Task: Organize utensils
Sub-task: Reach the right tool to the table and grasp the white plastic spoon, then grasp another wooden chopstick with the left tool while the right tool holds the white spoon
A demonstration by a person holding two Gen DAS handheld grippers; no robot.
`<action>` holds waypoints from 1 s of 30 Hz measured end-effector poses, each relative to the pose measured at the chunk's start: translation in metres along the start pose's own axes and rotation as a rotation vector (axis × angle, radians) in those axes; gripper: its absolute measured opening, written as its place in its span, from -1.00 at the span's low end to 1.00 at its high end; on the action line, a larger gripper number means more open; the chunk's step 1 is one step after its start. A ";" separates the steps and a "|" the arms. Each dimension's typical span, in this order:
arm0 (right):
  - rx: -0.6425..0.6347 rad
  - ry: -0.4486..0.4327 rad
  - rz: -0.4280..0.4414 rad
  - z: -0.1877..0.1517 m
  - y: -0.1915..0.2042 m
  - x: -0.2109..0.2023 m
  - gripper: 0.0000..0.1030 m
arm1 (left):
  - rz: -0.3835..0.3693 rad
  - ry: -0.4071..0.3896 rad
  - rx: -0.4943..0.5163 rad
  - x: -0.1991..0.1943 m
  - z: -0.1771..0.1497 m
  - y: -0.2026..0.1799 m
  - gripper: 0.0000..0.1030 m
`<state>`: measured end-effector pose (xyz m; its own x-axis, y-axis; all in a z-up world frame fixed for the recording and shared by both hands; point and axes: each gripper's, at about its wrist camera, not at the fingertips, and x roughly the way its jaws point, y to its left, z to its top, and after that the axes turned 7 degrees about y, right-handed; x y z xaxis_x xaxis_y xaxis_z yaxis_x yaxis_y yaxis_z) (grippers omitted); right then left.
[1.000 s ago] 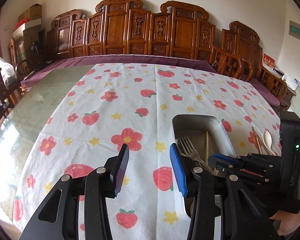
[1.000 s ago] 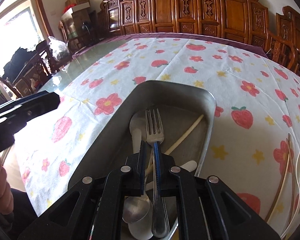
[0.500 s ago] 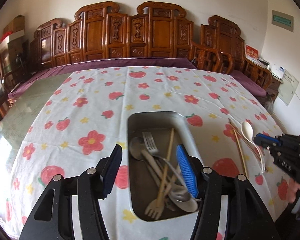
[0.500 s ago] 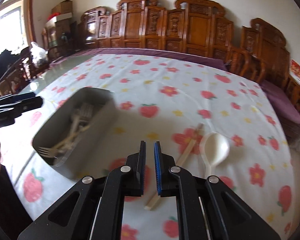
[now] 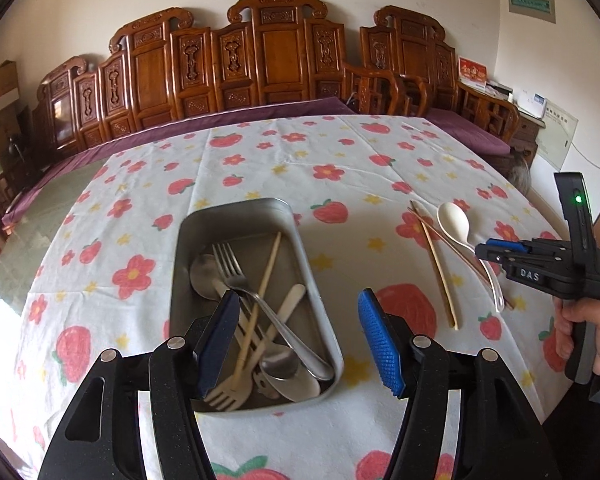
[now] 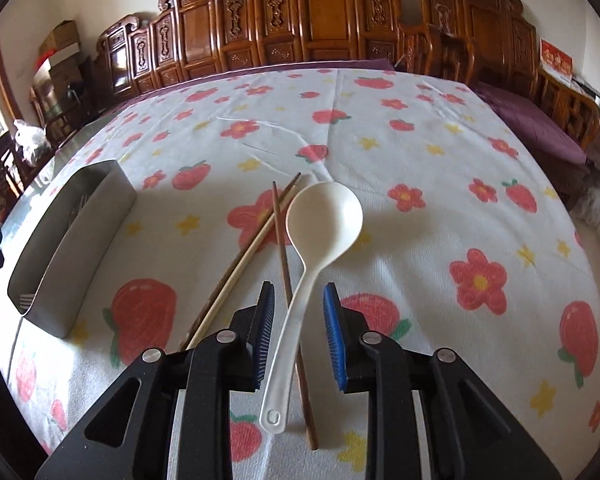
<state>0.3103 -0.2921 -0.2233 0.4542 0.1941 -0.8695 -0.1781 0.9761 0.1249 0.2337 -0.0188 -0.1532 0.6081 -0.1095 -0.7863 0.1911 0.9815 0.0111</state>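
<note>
Desk (image 5: 260, 168) under a strawberry-print cloth. Metal tray (image 5: 320, 300) on it holds forks, spoons and a chopstick. Left gripper (image 5: 296, 336) over the tray's near end, jaws spread, nothing between them. Right gripper (image 6: 298, 334), jaws just opening and parted, straddles the white spoon (image 6: 324, 216) handle without pressing it. Beside the spoon lie chopsticks (image 6: 256, 240), well apart from the tray.
</note>
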 end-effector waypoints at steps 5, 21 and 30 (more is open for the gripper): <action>0.026 0.044 0.002 -0.002 -0.006 0.011 -0.47 | 0.011 0.028 0.031 0.003 -0.008 -0.020 0.15; 0.107 -0.014 0.075 -0.007 -0.043 -0.018 -0.78 | 0.020 0.091 0.090 0.002 -0.009 -0.076 0.15; 0.128 -0.066 0.040 -0.005 -0.066 -0.031 -0.78 | 0.006 0.110 0.134 0.014 0.001 -0.108 0.15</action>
<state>0.3037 -0.3633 -0.2076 0.5057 0.2353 -0.8300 -0.0862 0.9710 0.2228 0.2222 -0.1261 -0.1647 0.5234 -0.0786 -0.8485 0.2928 0.9517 0.0924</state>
